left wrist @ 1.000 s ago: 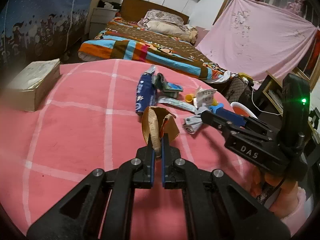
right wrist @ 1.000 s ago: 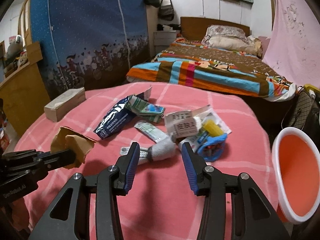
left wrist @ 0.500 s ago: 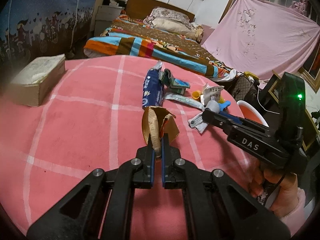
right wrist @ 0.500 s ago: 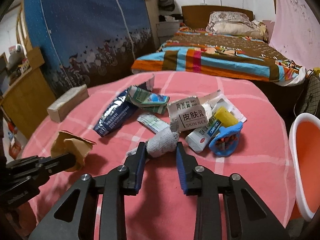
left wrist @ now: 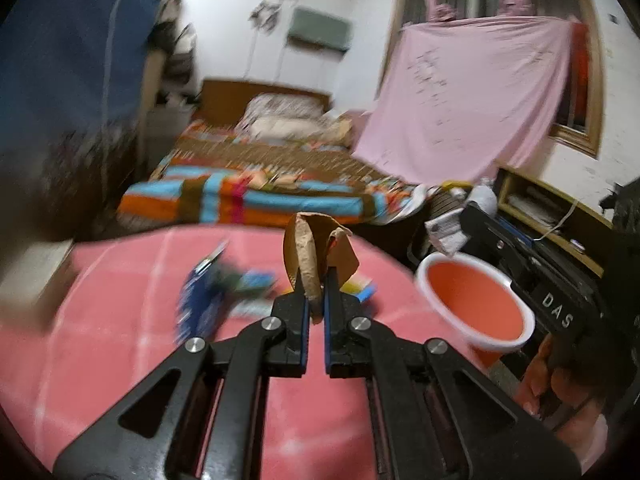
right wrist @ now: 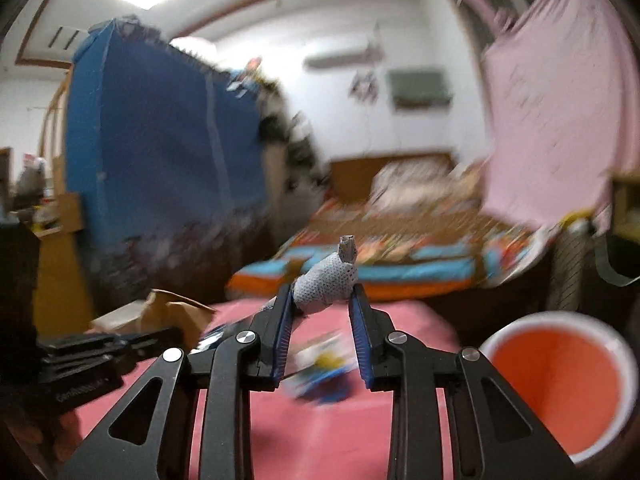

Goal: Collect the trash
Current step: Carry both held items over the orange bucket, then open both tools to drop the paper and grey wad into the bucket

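Left gripper jaws pinching crumpled brown paper, right gripper jaws clamping a grey wrapper wad, both lifted, probably for dropping into the orange bin off the worktop's right edge.

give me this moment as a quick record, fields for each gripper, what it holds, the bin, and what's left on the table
left gripper: shut on brown paper scrap, lifted off the table
right gripper: shut on white wad, lifted off the table
bin: orange bucket with white rim, beside the table edge, to the right of both grippers
table: pink checked cloth
left on table: blue wrapper and other blurred packaging
view quality: strong motion blur in both wrist views
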`<state>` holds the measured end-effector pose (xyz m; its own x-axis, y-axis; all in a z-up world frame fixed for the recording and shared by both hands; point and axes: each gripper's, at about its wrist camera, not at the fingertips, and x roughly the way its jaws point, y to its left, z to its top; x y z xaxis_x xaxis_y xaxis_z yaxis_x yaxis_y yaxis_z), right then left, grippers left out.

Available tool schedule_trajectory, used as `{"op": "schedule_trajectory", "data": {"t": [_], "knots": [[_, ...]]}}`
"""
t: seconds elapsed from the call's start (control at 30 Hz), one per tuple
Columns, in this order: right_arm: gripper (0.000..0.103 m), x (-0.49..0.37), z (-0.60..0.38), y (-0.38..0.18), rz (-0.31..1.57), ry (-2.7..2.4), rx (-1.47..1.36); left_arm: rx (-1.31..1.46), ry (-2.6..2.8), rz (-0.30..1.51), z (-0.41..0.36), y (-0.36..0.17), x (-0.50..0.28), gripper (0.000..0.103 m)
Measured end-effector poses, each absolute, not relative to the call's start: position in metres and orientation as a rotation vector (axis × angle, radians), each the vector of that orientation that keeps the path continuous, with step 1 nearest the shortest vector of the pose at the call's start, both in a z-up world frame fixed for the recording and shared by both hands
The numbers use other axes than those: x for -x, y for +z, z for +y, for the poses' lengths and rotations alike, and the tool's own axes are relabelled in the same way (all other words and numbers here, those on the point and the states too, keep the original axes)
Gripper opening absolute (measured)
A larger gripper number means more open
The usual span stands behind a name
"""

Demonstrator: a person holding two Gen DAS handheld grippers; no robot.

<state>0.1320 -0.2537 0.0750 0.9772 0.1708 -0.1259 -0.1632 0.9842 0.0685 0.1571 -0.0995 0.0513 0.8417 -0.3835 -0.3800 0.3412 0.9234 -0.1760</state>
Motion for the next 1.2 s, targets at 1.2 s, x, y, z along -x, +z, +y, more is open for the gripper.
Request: {"op": "schedule_trajectory", "data": {"t": [1.2], "knots": [[0.034,-0.141,-0.438,0.004,0.379,-0.375,-0.301,-0.087,-0.773,0.829,-0.341,0.004,-0.246,0.006]]}}
